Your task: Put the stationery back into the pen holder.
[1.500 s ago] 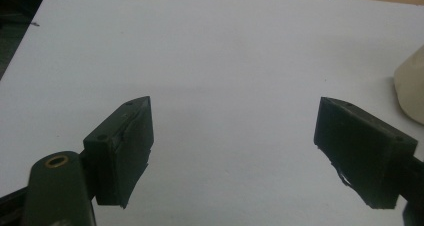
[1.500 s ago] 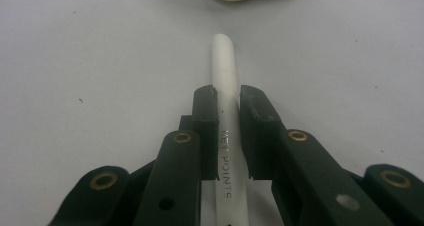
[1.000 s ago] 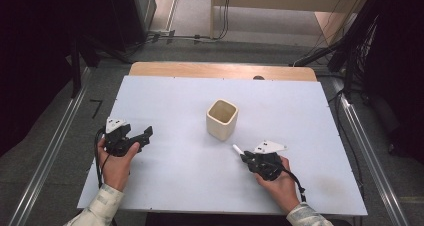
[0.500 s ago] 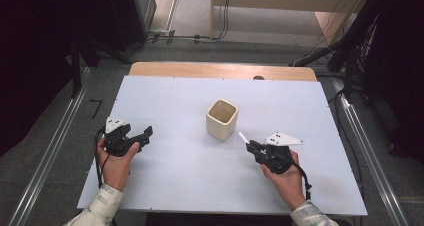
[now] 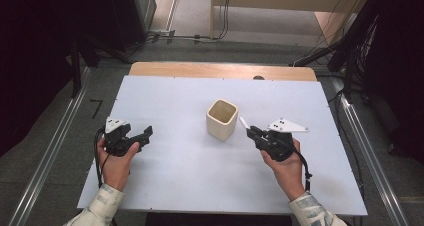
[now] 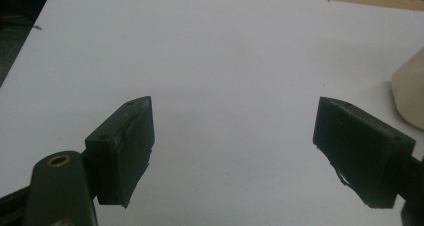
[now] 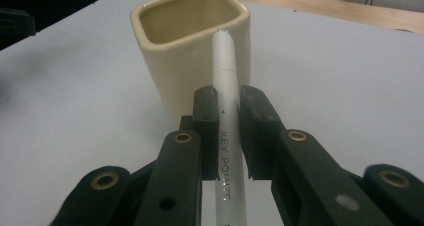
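Cup [image 5: 221,119] stands just beyond pen [image 7: 226,116] clamped in right hand-held gripper [image 7: 229,136].

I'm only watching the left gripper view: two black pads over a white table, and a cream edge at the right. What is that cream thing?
Observer: A cream, square-mouthed ceramic cup, standing upright near the middle of the white table.
Operator: Anything in it?
Observer: The right gripper view looks into its mouth; the part I can see is empty.
Operator: What is the other hand doing?
Observer: The right tool is shut on a slim white pen printed KEY POINT, its tip aimed at the cup's rim.
Operator: And my tool?
Observer: The left tool is open, holding nothing, well left of the cup.
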Demonstrator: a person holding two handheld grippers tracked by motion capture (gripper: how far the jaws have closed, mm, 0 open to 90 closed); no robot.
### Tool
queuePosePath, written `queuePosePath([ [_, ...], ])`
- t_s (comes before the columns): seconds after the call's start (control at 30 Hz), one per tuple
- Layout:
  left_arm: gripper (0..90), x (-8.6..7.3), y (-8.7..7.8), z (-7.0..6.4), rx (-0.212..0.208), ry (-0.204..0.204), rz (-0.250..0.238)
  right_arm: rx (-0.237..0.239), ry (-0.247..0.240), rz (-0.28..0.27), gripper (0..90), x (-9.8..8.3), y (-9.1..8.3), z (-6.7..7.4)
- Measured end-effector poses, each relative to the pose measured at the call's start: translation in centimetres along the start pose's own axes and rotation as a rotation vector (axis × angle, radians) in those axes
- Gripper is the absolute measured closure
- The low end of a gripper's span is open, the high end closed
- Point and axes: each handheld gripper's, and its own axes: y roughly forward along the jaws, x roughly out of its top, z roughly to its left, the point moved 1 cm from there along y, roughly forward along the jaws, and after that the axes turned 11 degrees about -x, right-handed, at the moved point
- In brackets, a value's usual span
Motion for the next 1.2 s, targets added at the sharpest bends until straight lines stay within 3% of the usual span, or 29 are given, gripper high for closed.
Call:
queuePosePath([
  [0.37,17.7,0.0,0.0,0.0,-0.003,0.002,-0.001,-0.002,-0.003,-0.015,76.5,1.7,0.8,0.7],
  [0.63,17.7,0.0,0.0,0.0,-0.006,0.003,0.0,0.012,-0.012,-0.031,76.6,4.2,1.3,1.9],
  [1.2,17.7,0.1,0.0,0.0,-0.011,-0.001,-0.002,0.026,-0.042,-0.034,76.6,7.9,4.1,4.1],
])
